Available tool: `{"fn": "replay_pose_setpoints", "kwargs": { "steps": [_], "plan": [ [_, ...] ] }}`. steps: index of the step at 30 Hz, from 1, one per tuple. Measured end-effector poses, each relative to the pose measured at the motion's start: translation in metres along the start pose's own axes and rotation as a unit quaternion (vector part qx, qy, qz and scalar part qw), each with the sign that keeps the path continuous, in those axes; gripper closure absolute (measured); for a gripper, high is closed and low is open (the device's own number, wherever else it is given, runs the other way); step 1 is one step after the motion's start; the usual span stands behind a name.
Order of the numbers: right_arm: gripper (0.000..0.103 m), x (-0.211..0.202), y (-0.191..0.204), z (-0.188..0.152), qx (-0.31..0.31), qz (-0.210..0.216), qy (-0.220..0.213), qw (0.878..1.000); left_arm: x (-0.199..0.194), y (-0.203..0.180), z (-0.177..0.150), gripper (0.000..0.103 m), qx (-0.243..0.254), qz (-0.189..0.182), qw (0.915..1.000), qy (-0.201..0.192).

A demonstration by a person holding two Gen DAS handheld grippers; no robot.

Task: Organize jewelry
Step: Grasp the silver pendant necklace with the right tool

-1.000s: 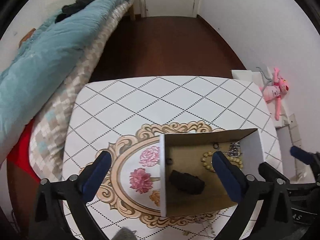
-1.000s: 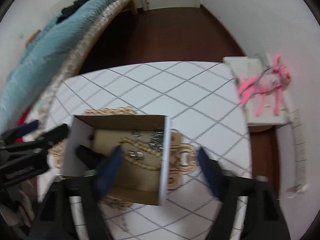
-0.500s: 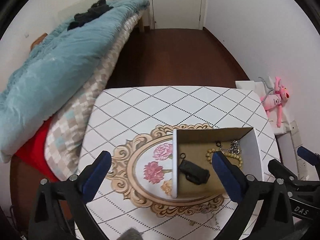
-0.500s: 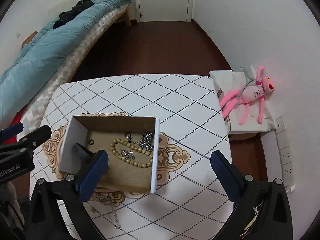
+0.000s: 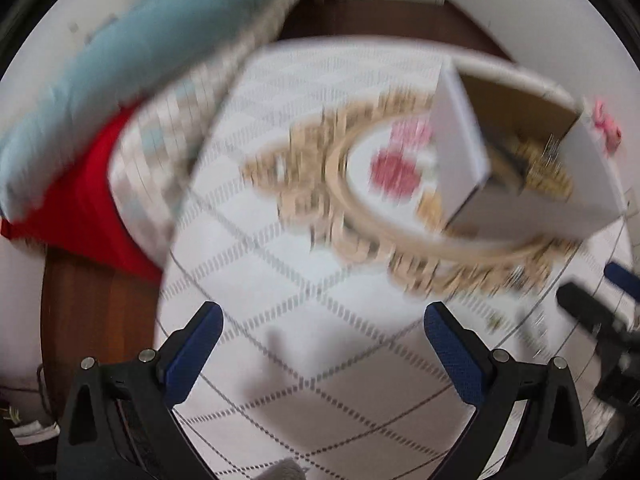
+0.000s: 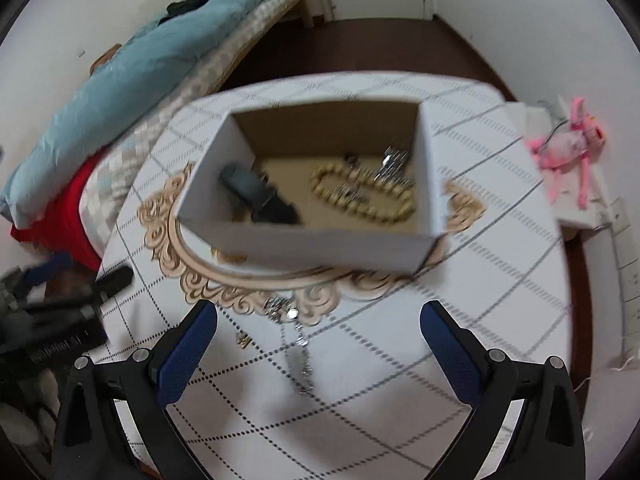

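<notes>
A white cardboard box (image 6: 316, 242) with a brown inside stands on the patterned table (image 6: 480, 280). In it lie a beaded bracelet (image 6: 360, 196), a silver piece (image 6: 394, 162) and a dark object (image 6: 260, 196). A silver chain (image 6: 298, 344) and a small gold piece (image 6: 242, 340) lie on the table in front of the box. My right gripper (image 6: 318, 332) is open and empty, just above the chain. My left gripper (image 5: 320, 336) is open and empty over bare table, left of the box (image 5: 460, 160); that view is blurred.
A bed with a light blue blanket (image 6: 140, 68) and a red cloth (image 6: 68, 216) borders the table's left side. A pink plush toy (image 6: 568, 144) lies on a white stand at the right. Dark wooden floor lies beyond the table.
Both grippers have drawn back toward the table's near edge and lower. The box now sits farther ahead in both views. The left gripper swung left, blurring its view.
</notes>
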State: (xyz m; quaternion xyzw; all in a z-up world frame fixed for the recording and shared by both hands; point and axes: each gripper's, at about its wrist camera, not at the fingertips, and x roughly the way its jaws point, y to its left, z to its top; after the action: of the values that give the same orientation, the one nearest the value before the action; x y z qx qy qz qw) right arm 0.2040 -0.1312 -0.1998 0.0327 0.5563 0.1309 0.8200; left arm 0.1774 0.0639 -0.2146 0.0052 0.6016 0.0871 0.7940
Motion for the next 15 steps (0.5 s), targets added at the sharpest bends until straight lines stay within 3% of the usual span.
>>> {"fn": "replay_pose_setpoints", "kwargs": {
  "steps": [4, 9, 10, 12, 13, 15],
  "plan": [
    [0.019, 0.028, 0.013, -0.005, -0.011, -0.007, 0.014, 1.000, 0.027, 0.002, -0.011, 0.000, 0.005, -0.004, 0.9991, 0.042],
    [0.040, 0.050, 0.027, -0.009, -0.031, -0.024, 0.019, 0.999, 0.034, 0.006, -0.015, 0.000, 0.003, -0.006, 0.9988, 0.048],
    [0.046, 0.051, 0.032, -0.009, -0.045, -0.037, 0.016, 0.998, 0.034, 0.007, -0.015, 0.000, 0.003, -0.004, 0.9989, 0.046],
    [0.067, 0.052, 0.036, -0.009, -0.062, -0.064, 0.007, 0.996, 0.033, 0.007, -0.016, 0.000, 0.004, -0.002, 0.9991, 0.042],
    [0.088, 0.051, 0.035, -0.008, -0.058, -0.051, 0.007, 0.997, 0.032, 0.006, -0.016, 0.000, 0.004, -0.001, 0.9992, 0.039],
    [0.090, 0.050, 0.033, -0.007, -0.056, -0.046, 0.012, 0.997, 0.028, 0.003, -0.017, 0.000, 0.004, -0.004, 0.9994, 0.034]
  ]
}}
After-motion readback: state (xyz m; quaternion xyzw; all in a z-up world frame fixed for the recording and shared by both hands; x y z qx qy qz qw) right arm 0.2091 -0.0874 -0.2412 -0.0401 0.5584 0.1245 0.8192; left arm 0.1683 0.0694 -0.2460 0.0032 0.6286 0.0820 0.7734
